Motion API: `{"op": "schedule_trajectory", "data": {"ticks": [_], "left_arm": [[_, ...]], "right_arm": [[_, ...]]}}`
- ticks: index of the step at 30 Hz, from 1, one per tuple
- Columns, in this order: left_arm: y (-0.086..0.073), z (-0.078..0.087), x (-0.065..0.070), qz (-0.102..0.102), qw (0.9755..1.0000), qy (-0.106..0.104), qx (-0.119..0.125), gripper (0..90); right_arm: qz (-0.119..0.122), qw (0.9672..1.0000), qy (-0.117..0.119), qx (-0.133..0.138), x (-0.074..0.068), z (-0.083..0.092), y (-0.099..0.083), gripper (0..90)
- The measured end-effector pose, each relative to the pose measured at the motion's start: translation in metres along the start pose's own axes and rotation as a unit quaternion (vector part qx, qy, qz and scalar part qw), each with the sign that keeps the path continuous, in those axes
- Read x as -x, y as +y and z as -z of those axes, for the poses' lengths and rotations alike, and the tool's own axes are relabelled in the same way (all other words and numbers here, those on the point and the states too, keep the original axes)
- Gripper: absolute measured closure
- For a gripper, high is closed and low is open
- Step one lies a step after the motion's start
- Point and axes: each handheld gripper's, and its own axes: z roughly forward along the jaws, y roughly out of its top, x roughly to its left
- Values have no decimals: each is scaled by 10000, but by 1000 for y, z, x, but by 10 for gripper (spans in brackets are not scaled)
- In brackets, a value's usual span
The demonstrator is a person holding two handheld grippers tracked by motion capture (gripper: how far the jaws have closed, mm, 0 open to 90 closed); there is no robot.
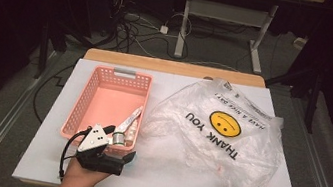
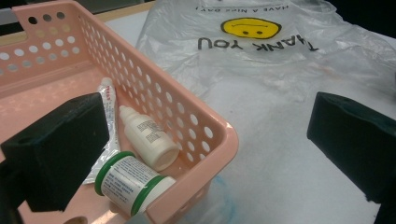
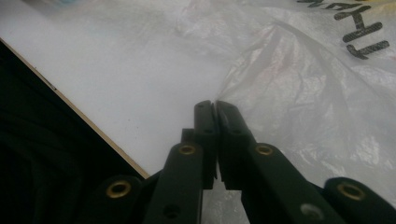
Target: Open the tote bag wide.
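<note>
At the table's near edge, the right gripper is seen with jaws pressed together, apparently pinching the edge of the clear plastic bag, which is spread across the white table. The left gripper is held wide open at the near corner of the pink basket, where small bottles are lying.

The high view looks forward and down from above the person's side onto the whole white table, with the floor beyond. The left gripper view sits low and close at the near corner of the pink basket, facing across the table toward the plastic bag. The right gripper view lies almost on the tabletop near its edge, looking along the bag up close. All three share the bag.
</note>
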Motion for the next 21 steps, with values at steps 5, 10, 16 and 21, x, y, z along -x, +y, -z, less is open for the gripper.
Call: {"op": "schedule_trajectory", "data": {"ticks": [5, 10, 16, 21], "left_arm": [[0, 1, -3, 56, 10000, 73, -5, 0], [0, 0, -3, 59, 9998, 157, -67, 0], [1, -1, -3, 49, 9998, 175, -95, 0], [0, -1, -2, -21, 9998, 165, -100, 0]], "right_arm": [[-62, 9991, 49, 412, -1, 19, 4, 638], [-156, 9950, -10, 988, 7, 43, 17, 568], [-66, 9931, -2, 1175, 10, 47, 37, 526], [54, 9948, 20, 1020, 21, 25, 54, 490]]}}
